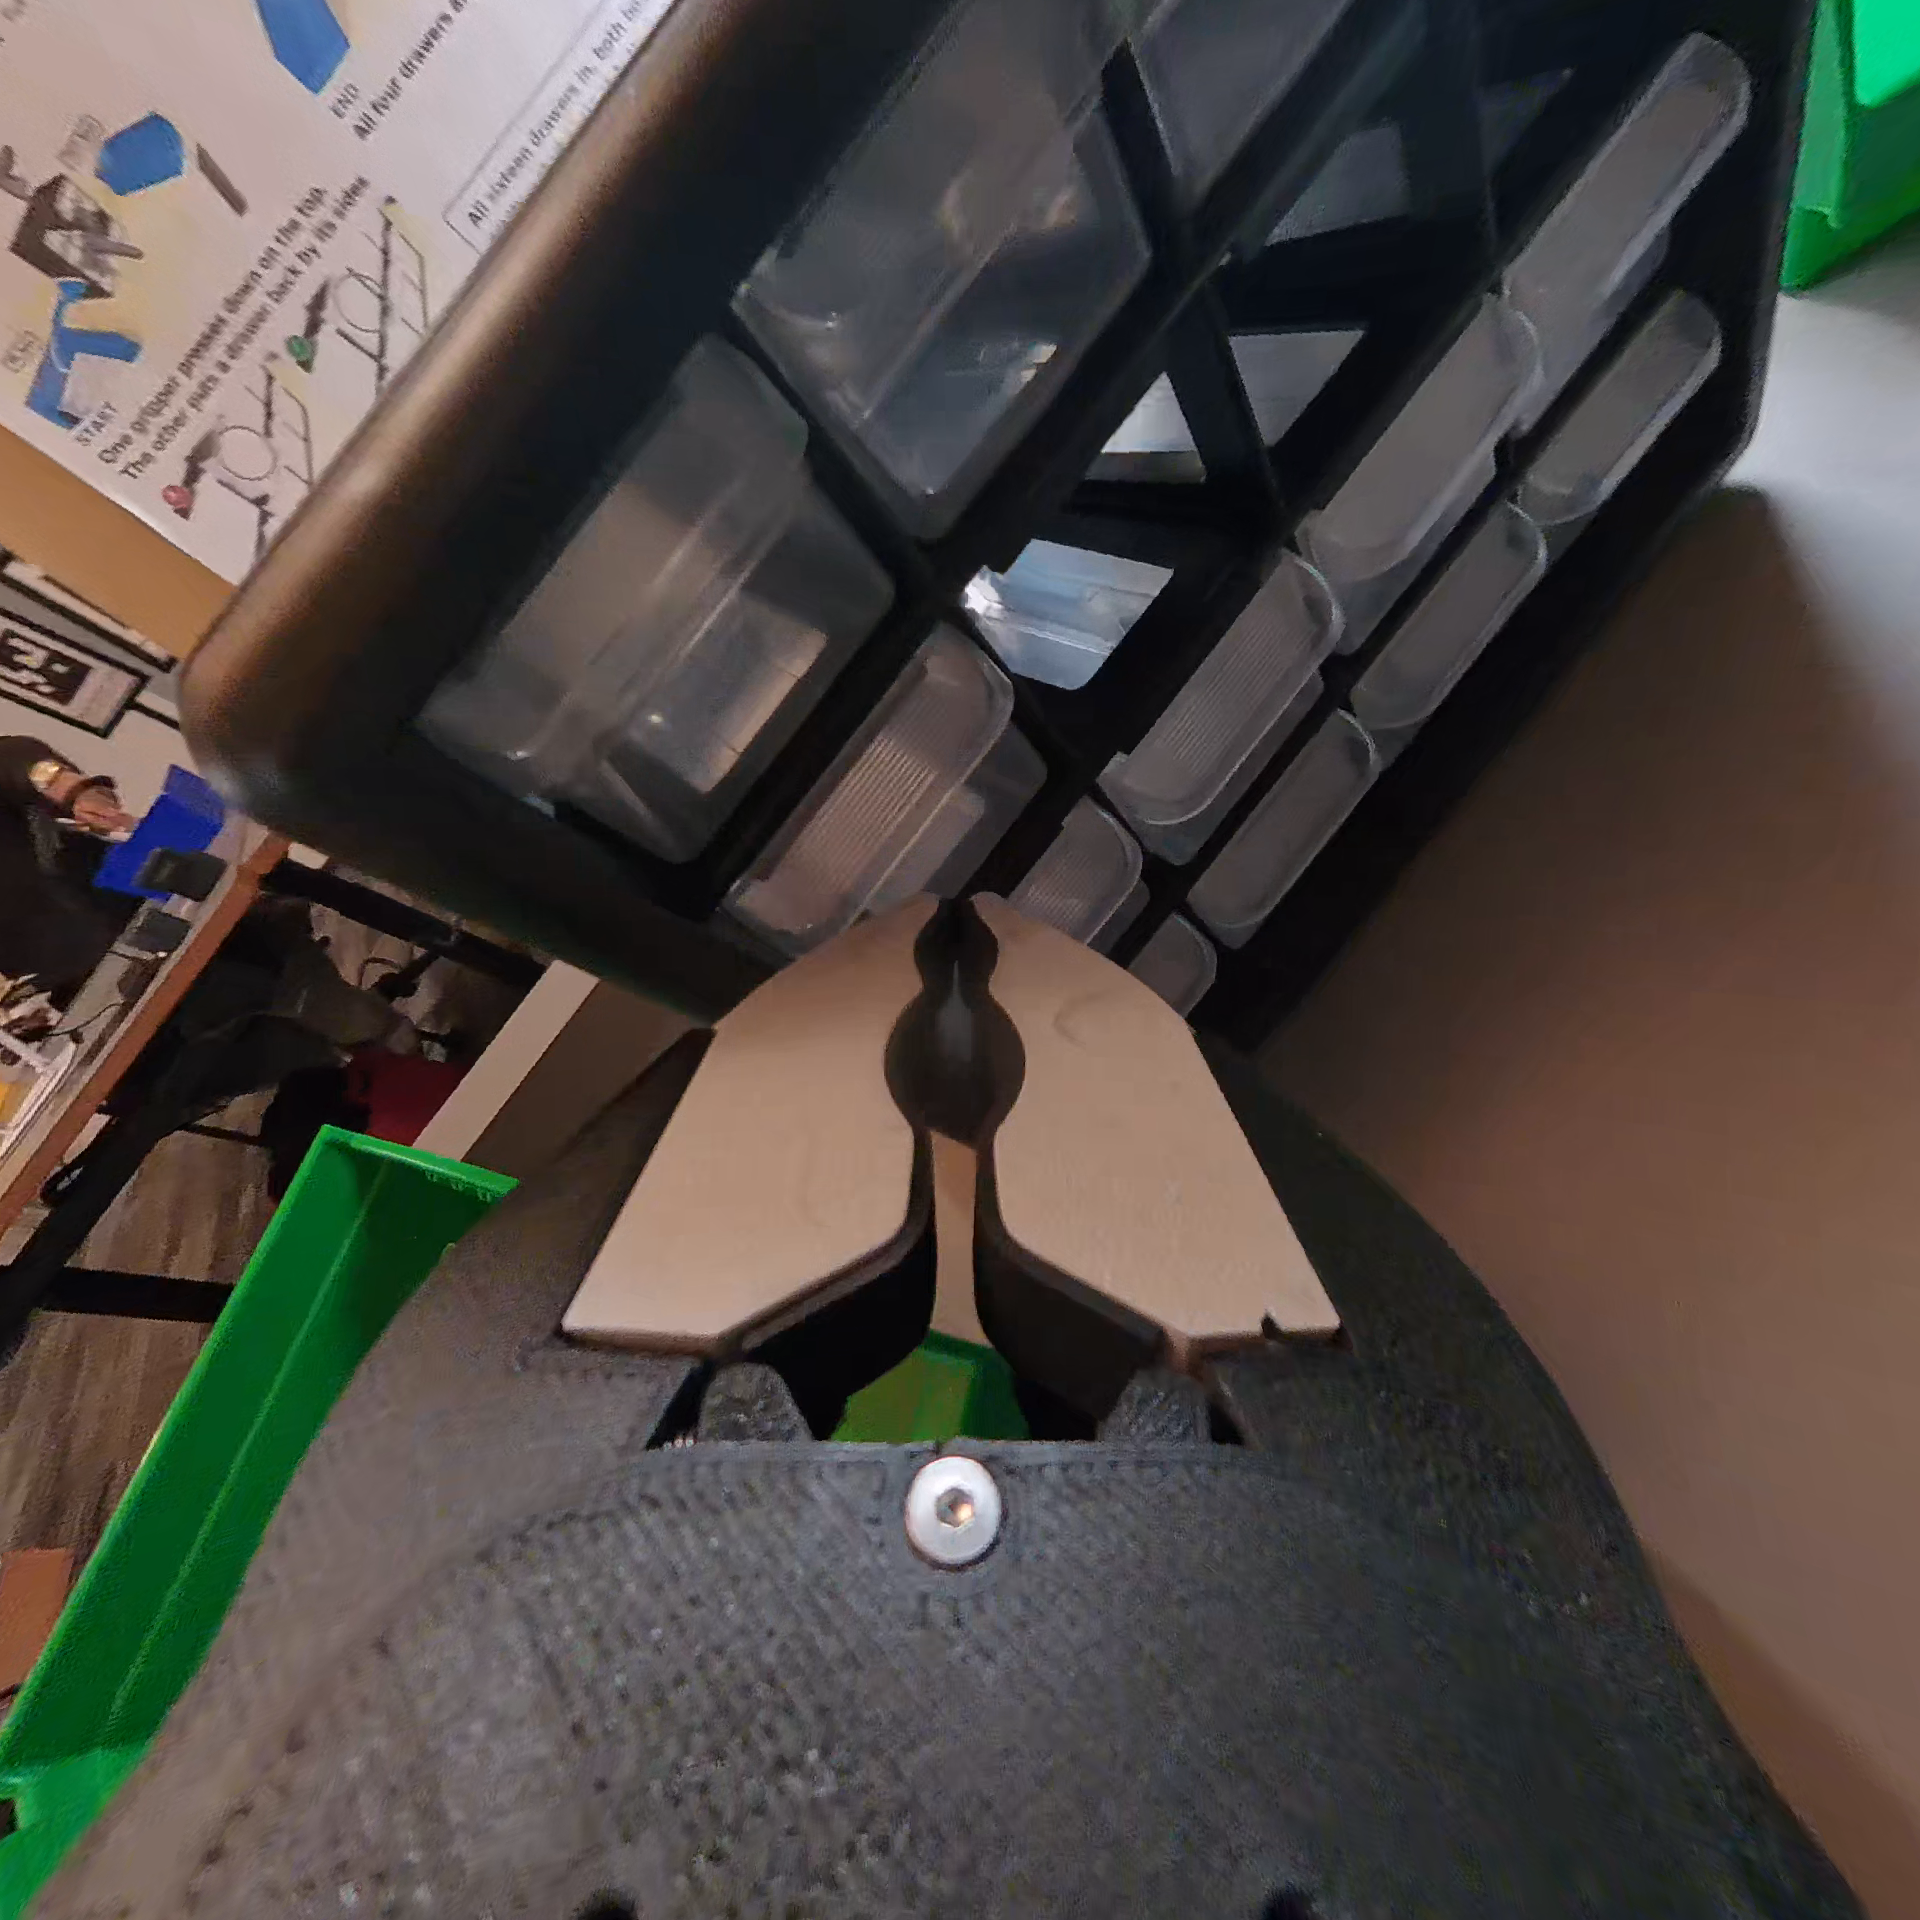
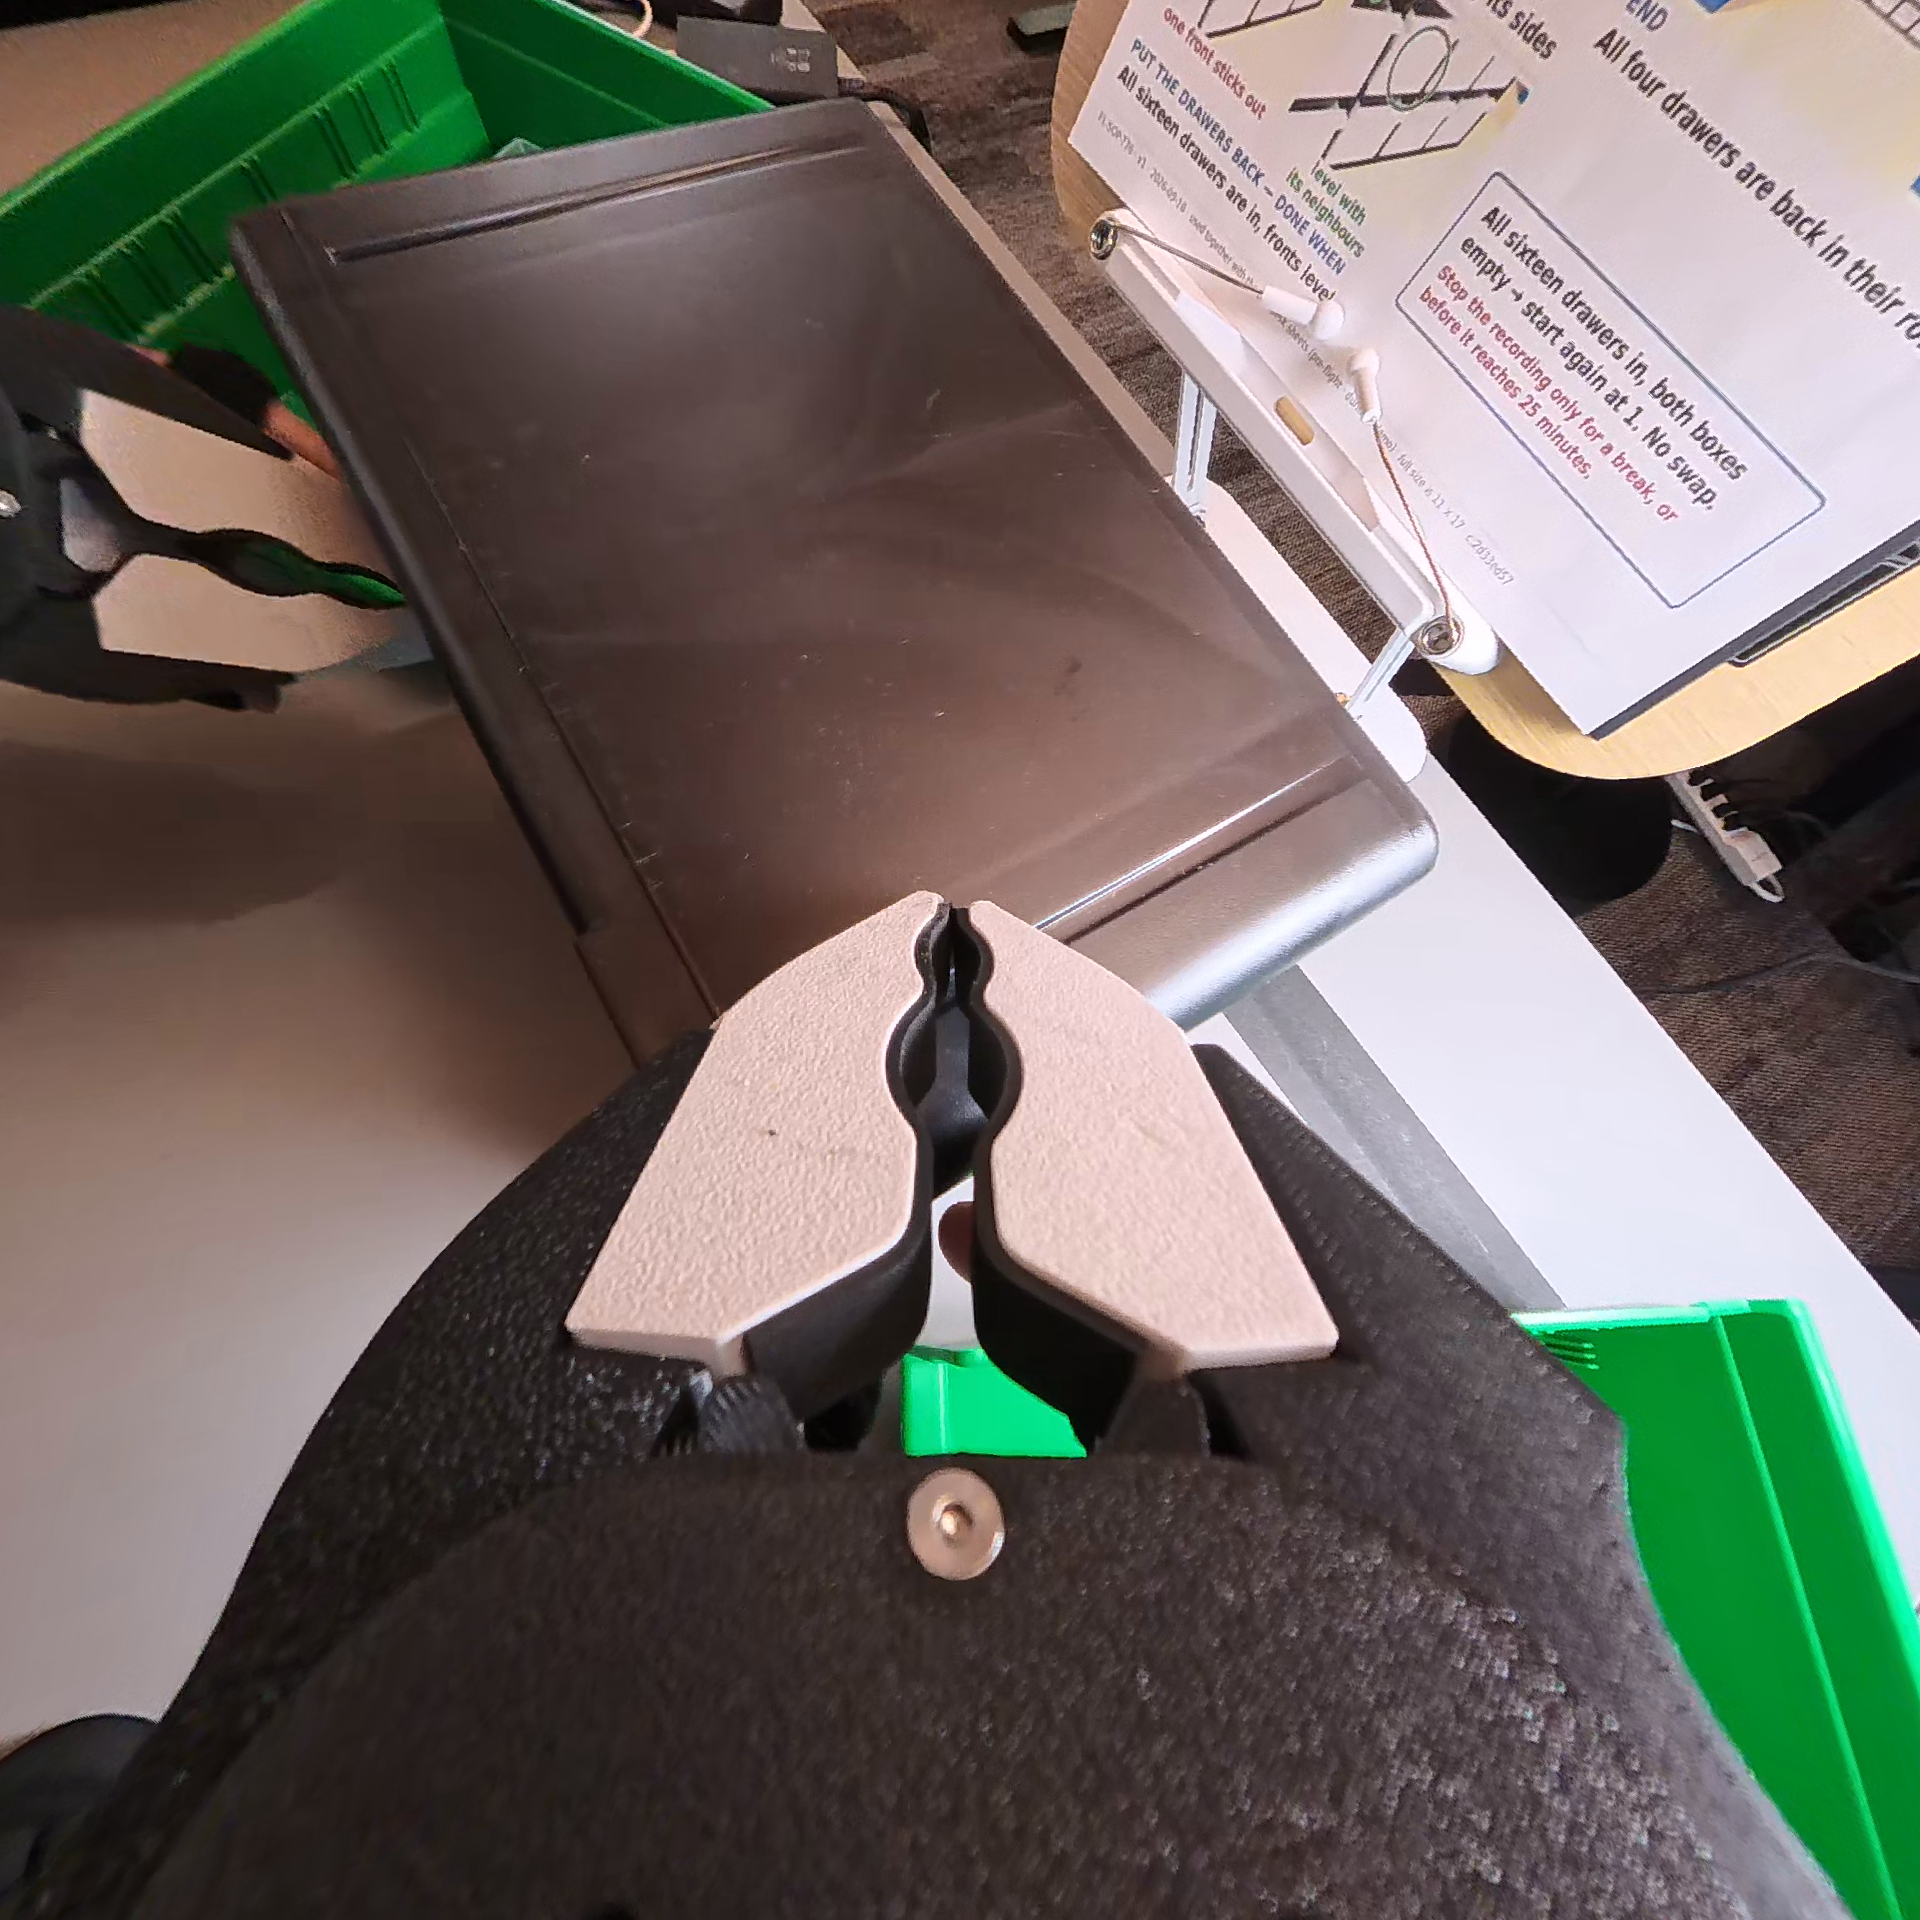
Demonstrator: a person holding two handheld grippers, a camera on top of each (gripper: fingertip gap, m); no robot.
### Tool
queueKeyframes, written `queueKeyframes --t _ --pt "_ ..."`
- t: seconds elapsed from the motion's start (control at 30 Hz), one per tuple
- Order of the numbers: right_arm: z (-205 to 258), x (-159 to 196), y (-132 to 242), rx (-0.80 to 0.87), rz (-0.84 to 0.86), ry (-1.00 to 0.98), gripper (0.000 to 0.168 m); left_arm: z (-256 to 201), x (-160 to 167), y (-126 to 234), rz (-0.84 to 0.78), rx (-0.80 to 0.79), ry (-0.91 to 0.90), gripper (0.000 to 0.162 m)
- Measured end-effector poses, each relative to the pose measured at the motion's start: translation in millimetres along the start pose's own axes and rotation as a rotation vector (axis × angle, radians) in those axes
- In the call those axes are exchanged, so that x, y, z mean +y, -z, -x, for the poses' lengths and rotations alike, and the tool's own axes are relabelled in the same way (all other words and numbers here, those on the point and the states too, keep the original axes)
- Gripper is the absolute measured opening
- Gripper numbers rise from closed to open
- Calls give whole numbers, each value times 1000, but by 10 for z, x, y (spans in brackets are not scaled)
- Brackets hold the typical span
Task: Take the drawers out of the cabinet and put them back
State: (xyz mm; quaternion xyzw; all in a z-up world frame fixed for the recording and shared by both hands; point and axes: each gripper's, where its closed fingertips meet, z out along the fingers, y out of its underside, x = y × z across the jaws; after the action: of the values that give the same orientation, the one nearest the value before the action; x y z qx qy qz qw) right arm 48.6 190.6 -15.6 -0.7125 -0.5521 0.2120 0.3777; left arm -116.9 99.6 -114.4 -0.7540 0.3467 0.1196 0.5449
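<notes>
The black cabinet fills the left wrist view, seen tilted. Several clear drawers sit in its front. Two middle slots are see-through, and one clear drawer sits deep in its slot. My left gripper is shut, its tips against the cabinet front between two small lower drawers. I see nothing held between them. It also shows in the right wrist view at the cabinet's front edge. My right gripper is shut and empty, over the near end of the cabinet's flat top.
One green bin stands beyond the cabinet's far end and another beside my right gripper; both also show in the left view. An instruction sheet on a stand lies past the table edge. A person sits far off.
</notes>
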Motion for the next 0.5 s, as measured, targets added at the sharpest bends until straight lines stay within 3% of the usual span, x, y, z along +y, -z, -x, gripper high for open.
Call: queueKeyframes --t 0.23,0.37,0.5 --pt "1 0 -1 -11 14 10 0 -5 -45 -10 -63 -3 195 0" --pt "2 -1 -3 -22 7 4 0 -120 -71 64 -66 157 288 0" --pt "2 -1 -2 -22 -3 -1 0 -161 -189 392 -147 360 219 0"
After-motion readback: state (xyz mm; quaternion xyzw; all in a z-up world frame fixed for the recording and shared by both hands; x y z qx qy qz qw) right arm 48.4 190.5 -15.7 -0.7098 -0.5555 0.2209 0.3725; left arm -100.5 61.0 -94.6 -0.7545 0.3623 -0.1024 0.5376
